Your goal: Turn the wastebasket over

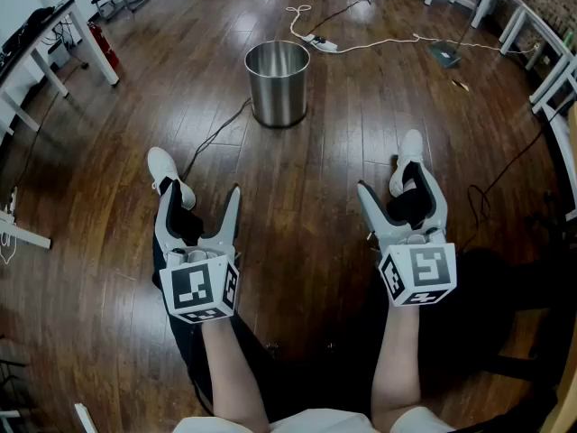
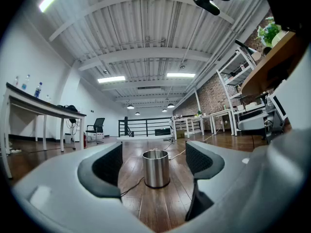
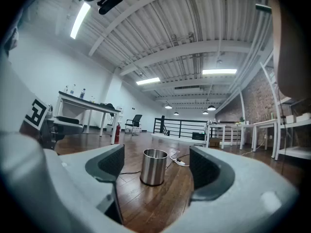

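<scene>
Head view: steep look down on two bare forearms stretched forward over a dark wood floor (image 1: 306, 233).
Left gripper (image 1: 198, 183): held level, well short of the wastebasket (image 1: 278, 84).
Left jaws: spread wide, clamped on nothing, with only floor and the distant wastebasket (image 2: 156, 169) framed between the pads (image 2: 108, 165).
Right gripper (image 1: 386, 170): held level beside the left one, apart from it, likewise well short of the wastebasket.
Right jaws: spread wide, empty, closed on nothing.
Wastebasket: round, steel, upright on the floor with its mouth up; ahead of both pairs of jaws, centred between them in each gripper view (image 3: 154, 167), touched by neither.
Cable (image 1: 212, 138): dark, trailing over the floor from beside the wastebasket back toward the left jaws.
Power strip (image 1: 323, 44): white, beyond the wastebasket, farther from the jaws, with a white cord running off to the right.
Table (image 1: 41, 32): white-legged, far off to the left of the left jaws, at the room's edge.
</scene>
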Demonstrator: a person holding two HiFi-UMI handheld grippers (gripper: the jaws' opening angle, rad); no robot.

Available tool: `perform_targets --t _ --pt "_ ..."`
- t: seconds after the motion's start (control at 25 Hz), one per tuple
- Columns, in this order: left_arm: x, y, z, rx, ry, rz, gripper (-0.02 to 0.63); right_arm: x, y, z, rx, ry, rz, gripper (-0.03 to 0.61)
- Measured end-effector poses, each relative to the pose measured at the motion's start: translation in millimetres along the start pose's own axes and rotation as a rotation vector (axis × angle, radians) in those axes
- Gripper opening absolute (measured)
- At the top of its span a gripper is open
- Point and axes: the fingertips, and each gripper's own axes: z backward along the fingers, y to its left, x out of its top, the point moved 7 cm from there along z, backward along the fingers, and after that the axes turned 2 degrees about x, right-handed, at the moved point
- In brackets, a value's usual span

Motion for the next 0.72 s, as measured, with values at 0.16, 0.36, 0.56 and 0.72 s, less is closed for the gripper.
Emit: perform_targets --t 0.16,0.36,0.56,0.72 --pt "6.7 -7.7 -36.3 -0.019 0.002 -0.017 0.423 9.4 -4.3 -39.0 0.068 0.0 -0.013 0.407" --pt "10.8 -9.0 -80.5 -0.007 0.013 -0.027 0.417 27.8 -12.8 -87.8 0.137 -0.032 -0.006 0.398" --pt "1.6 -16.4 -118.7 -0.009 0.027 -0.022 0.405 25.3 -31.7 -121.2 0.155 -0.028 -0.026 0.39" --pt "-13.5 -21.6 -133.7 -0.014 0.051 -0.026 0.4 6.4 -38.1 -131.2 0.156 0.005 -0.082 0.38"
